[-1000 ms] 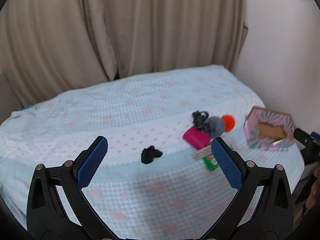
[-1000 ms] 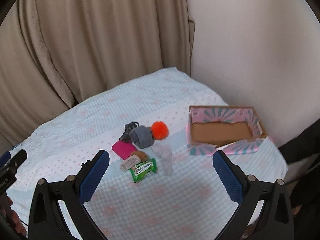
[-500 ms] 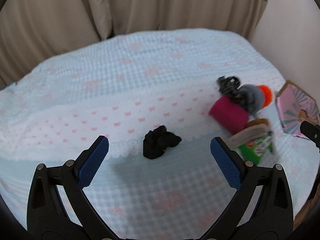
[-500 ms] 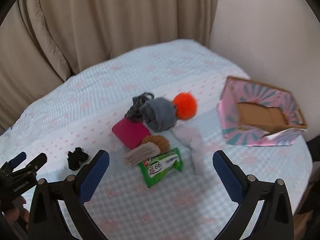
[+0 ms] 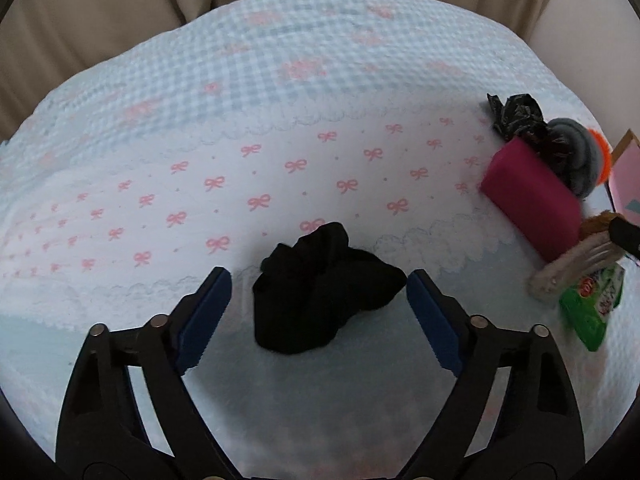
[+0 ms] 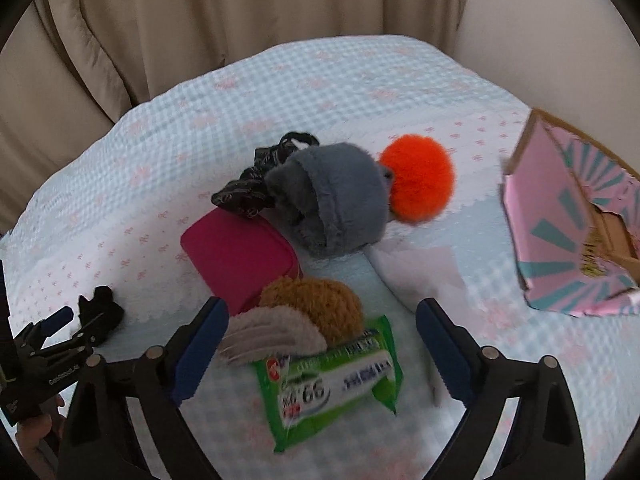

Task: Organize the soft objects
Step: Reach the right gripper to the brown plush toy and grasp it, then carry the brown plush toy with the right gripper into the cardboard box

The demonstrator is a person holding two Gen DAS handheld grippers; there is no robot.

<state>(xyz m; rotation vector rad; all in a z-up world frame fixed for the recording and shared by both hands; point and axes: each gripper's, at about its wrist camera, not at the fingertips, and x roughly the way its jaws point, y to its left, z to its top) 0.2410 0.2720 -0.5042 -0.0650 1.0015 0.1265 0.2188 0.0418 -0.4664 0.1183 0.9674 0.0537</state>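
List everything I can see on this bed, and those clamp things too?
Black cloth bundle: one, black, alone on the bedspread between the left fingers.
Magenta pouch: one, in the pile.
Grey fuzzy piece: one, touching the orange pompom.
Dark patterned fabric: one, behind the pouch.
Brown and beige fuzzy pieces: two, overlapping the green wipes pack.
Pale cloth: one, flat by the pile.
Pink-and-teal box: one, open, far right.
Bedspread: one, light blue.
Curtain: beige, behind.
Left gripper: open.
Right gripper: open.
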